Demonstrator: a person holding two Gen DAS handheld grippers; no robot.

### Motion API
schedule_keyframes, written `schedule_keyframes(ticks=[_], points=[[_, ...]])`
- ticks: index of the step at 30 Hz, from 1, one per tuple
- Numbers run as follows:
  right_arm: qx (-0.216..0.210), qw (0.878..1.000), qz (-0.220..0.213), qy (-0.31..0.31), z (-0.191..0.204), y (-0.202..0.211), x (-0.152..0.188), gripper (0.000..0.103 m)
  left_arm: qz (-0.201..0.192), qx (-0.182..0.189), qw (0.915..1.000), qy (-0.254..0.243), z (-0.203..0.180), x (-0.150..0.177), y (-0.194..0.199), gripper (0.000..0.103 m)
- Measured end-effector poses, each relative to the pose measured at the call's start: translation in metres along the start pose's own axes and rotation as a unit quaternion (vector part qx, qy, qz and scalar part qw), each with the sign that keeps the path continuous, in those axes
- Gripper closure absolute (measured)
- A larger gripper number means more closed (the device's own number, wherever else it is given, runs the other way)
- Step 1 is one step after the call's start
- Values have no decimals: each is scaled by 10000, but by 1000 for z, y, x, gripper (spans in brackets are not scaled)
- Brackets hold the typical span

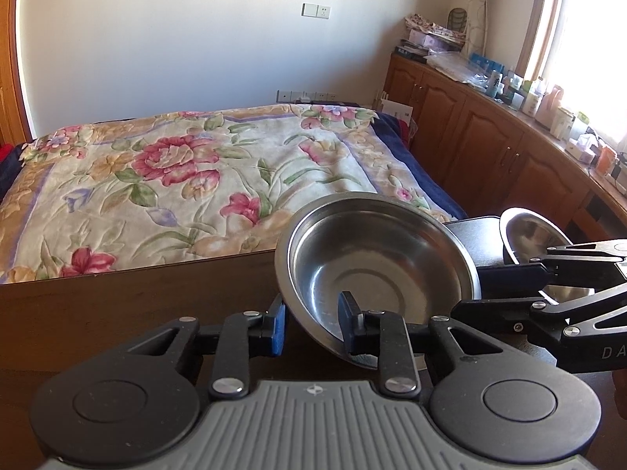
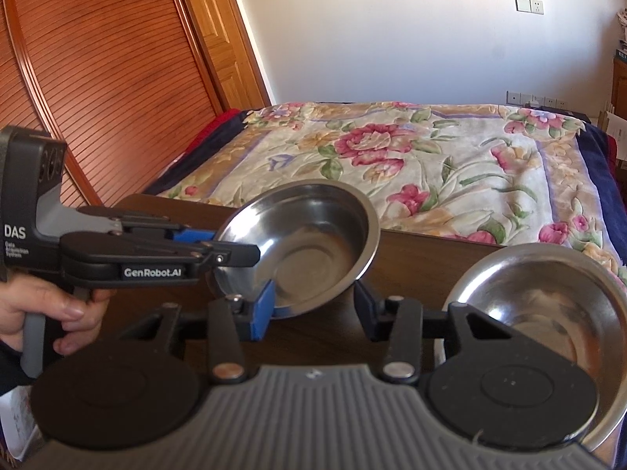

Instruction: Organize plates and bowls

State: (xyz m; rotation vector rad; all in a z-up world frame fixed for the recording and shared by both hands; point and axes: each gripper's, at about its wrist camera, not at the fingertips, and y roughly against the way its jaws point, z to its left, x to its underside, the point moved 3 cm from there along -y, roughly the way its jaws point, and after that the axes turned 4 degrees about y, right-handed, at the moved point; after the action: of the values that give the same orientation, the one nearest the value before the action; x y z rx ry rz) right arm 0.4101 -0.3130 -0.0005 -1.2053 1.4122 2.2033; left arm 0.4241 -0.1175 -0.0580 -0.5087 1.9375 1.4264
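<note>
Tilting up off the dark wooden table [image 2: 423,258], the steel bowl [image 1: 376,258] is raised on one side, with your left gripper [image 1: 311,323] straddling its near rim, one pad outside and one inside. Whether the pads are actually pinching the rim you can't quite tell from either view. Your right gripper [image 2: 313,307] stands spread at the bowl's other edge, holding nothing. A second steel bowl [image 2: 548,313] sits just beside it on the table. Expect thin, stiff metal: probably light, but slick and prone to pivot. Take it squarely on the rim, pads deep over the lip. Beyond the table lies a bed with a floral quilt [image 1: 176,180], wooden cabinets [image 1: 470,125] and a sunny window.
</note>
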Motion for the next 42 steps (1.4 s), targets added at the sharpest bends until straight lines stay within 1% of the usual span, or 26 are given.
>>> schedule_keyframes(ticks=[2, 4, 6, 7, 11, 14, 16, 24, 29, 34, 42], points=[[11, 10000, 15, -25, 1, -1, 0, 56, 12, -6, 10000, -9, -1, 0, 0, 74], [32, 10000, 58, -42, 1, -4, 0, 56, 21, -12, 10000, -28, -2, 1, 0, 77], [71, 9999, 124, -58, -1, -8, 0, 56, 51, -11, 10000, -40, -1, 3, 2, 82], [88, 9998, 161, -56, -1, -10, 1, 56, 72, -22, 10000, -26, -2, 4, 3, 82], [123, 9995, 243, -149, -2, -12, 3, 73, 111, -29, 9999, -45, -1, 9, 10, 84], [140, 9995, 213, -187, -2, -6, 6, 79, 114, 36, 9999, -53, -5, 12, 19, 84], [170, 9995, 190, -174, 2, 1, 7, 81, 74, 78, 9999, -83, -10, 13, 27, 84], [370, 9993, -42, -99, 11, 36, 3, 83, -169, 257, 9992, -250, -33, 8, 67, 84], [498, 9986, -111, -108, 15, 57, 3, 83, -162, 381, 9983, -403, -48, 12, 88, 84], [593, 9981, -111, -88, 19, 75, 8, 83, -136, 557, 9973, -460, -61, 21, 106, 83], [737, 9972, -140, 5, 35, 106, 23, 83, -161, 714, 9953, -632, -77, 42, 135, 83]])
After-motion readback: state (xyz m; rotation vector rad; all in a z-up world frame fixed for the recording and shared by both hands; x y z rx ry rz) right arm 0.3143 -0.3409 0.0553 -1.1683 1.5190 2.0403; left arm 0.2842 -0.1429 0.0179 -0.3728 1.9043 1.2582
